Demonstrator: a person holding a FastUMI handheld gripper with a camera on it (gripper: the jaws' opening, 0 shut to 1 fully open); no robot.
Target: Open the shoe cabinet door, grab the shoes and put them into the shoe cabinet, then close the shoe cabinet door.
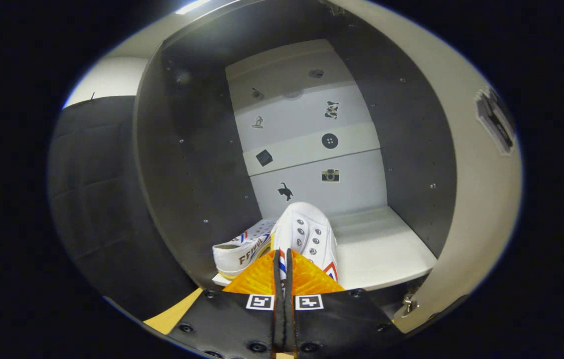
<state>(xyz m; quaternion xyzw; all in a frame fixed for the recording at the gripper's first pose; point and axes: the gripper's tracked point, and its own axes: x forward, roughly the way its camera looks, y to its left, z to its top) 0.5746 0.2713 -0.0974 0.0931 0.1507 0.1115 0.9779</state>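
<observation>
My gripper (282, 259) is shut on the rim of a white sneaker (308, 233) with red and blue stripes, which points away from me into the open shoe cabinet. The shoe hangs over or rests on the front of the cabinet's white bottom shelf (386, 249); I cannot tell which. A second white sneaker (240, 251) lies on its side on the shelf, just left of the held one and against the dark left wall (187, 174). The cabinet door (481, 199) stands swung open on the right.
The cabinet's pale back panel (307, 129) carries several small stickers. Its dark right wall (411, 139) meets the door at a metal hinge (409, 304) near the shelf's front right corner. Bare shelf lies right of the held shoe. Black cloth (92, 189) hangs left of the cabinet.
</observation>
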